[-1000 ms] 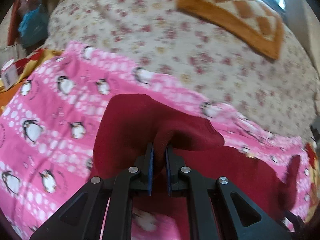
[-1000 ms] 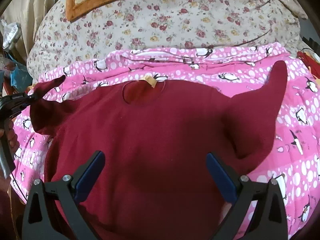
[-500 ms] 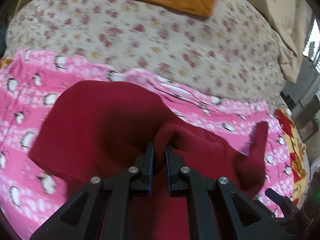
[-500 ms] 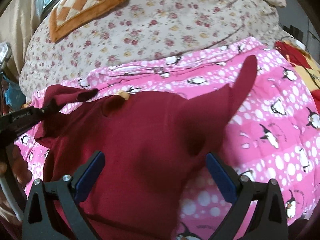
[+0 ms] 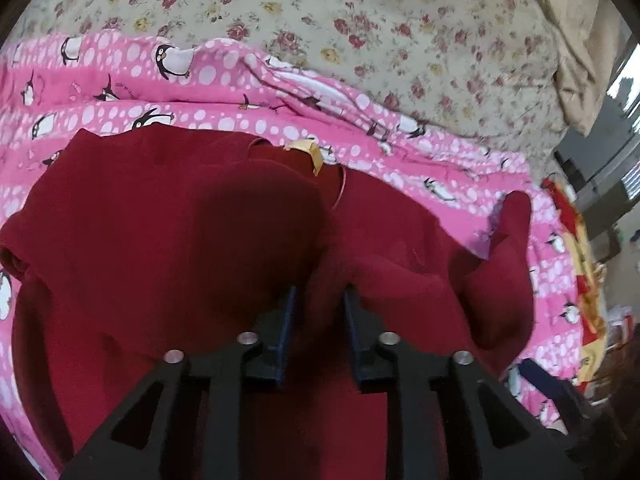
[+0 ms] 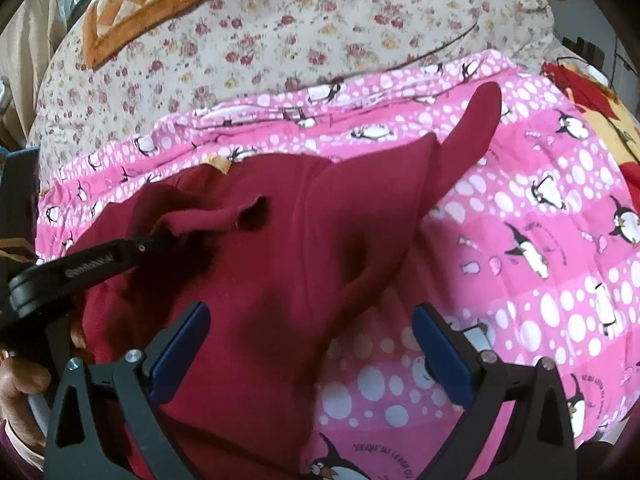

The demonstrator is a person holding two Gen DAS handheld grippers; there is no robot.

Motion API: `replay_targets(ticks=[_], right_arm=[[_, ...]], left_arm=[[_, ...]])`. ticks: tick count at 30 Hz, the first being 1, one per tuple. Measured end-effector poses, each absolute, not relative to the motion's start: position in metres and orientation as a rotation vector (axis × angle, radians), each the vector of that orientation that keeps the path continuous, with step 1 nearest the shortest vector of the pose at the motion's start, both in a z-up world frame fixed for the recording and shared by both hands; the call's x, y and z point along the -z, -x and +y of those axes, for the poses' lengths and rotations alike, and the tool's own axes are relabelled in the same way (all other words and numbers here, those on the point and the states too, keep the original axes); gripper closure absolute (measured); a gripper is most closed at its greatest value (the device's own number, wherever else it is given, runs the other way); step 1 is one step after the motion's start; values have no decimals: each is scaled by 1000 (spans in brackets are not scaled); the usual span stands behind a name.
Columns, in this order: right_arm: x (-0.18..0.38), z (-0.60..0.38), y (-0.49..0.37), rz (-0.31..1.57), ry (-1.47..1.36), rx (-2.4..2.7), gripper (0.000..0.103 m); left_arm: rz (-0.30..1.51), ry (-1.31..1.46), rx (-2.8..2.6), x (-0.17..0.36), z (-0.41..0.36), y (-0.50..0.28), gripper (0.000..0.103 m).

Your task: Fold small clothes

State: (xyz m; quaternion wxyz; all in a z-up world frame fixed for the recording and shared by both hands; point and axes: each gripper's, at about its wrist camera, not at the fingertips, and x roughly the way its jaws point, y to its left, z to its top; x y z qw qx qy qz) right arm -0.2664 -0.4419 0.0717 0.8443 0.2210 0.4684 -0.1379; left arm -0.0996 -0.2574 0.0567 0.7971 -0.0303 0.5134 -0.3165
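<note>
Your left gripper (image 5: 318, 312) has its fingers pinched tight on the left sleeve of the red shirt (image 5: 168, 232), carried in over the chest. Your right gripper (image 6: 310, 344) is spread wide, holding nothing, hovering over the shirt's right edge. Shirt lies on the pink penguin blanket (image 6: 540, 216), other sleeve (image 6: 476, 120) pointing to 1 o'clock.

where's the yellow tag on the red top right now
In the left wrist view the yellow tag sits at the neckline on the far edge of the red top, just above centre, against the pink penguin blanket and beyond the left tool.
</note>
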Motion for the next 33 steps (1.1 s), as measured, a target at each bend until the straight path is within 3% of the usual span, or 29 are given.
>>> replay_targets(ticks=[9,14,20,33], right_arm=[[-69,-436,251,971,-499,219,1],[-67,-434,226,950,-476,191,1],[-64,-428,186,1011,-468,207,1],[-116,-405,225,1157,-527,-120,1]], left_arm=[[982,16,599,-98,-198,104,87],[915,-98,295,-86,-148,88,87],[988,-69,175,-52,-113,66,87],[1065,70,207,-35,-88,60,86]])
